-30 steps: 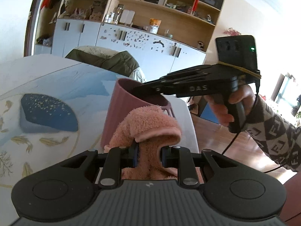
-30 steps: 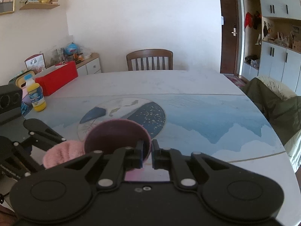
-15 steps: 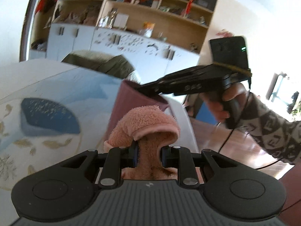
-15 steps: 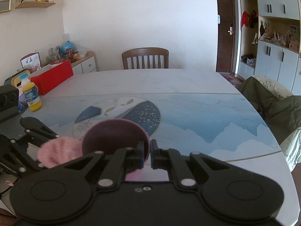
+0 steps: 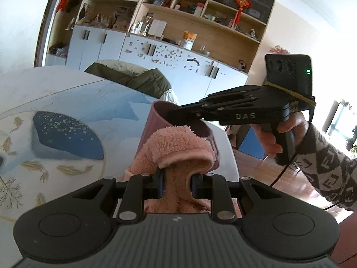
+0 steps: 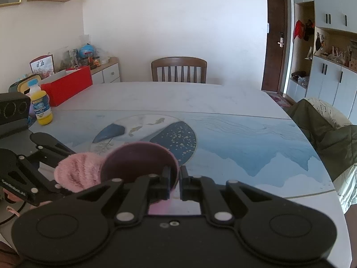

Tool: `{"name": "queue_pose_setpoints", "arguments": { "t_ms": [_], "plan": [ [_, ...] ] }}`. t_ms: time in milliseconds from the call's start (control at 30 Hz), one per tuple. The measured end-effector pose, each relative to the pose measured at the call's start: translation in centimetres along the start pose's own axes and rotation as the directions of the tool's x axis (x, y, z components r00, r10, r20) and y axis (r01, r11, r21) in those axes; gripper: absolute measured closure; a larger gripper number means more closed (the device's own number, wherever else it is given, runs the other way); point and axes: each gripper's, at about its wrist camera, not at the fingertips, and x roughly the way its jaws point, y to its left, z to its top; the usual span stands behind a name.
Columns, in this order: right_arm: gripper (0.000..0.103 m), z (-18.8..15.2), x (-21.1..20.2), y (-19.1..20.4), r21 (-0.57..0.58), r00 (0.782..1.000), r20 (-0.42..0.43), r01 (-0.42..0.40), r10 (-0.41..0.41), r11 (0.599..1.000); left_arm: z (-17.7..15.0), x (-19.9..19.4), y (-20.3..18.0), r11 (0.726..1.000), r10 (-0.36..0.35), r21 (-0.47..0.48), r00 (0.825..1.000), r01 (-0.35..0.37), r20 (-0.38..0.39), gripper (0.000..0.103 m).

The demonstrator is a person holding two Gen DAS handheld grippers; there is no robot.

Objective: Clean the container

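Container [image 6: 139, 163], a mauve cup, is held at its rim above the near table [image 6: 223, 120] edge by the right gripper [image 6: 176, 179], clenched on the wall. Left gripper [image 5: 177, 184] grips a pink cloth [image 5: 178, 147], now pressed against the cup's outer side, closer than a second ago. Judgement: wiping is in progress; the interior seems not yet reached.

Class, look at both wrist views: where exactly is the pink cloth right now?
The pink cloth is clamped in the left gripper, against the mauve cup's outer wall; the right gripper pinches the cup's rim.
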Motion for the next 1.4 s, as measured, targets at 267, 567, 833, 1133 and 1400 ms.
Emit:
{"name": "queue_pose_setpoints", "arguments": {
  "t_ms": [267,567,833,1133,1400],
  "plan": [
    [0.097,0.5,0.2,0.4,-0.021,1.000,-0.006,-0.001,0.001,1.000,-0.2,1.0,1.2,0.992,0.118,-0.034,0.991,-0.120,-0.069,0.081],
    [0.097,0.7,0.5,1.0,-0.029,1.000,-0.010,0.016,-0.016,0.999,-0.4,1.9,2.9,0.963,0.241,-0.087,0.961,-0.254,-0.138,0.080],
    [0.097,0.6,0.6,0.9,-0.019,0.999,-0.014,0.030,-0.030,0.999,0.1,-0.7,0.7,0.999,0.047,-0.025,0.999,-0.047,0.000,0.080],
    [0.096,0.5,0.6,0.7,-0.013,0.999,-0.016,0.028,-0.028,1.000,0.1,-0.7,0.4,1.000,-0.006,-0.020,1.000,0.006,0.019,0.080],
    [0.096,0.8,0.6,1.2,-0.025,1.000,-0.012,0.022,-0.022,0.999,-0.3,1.3,1.7,0.990,0.127,-0.043,0.988,-0.131,-0.085,0.080]
  ]
}}
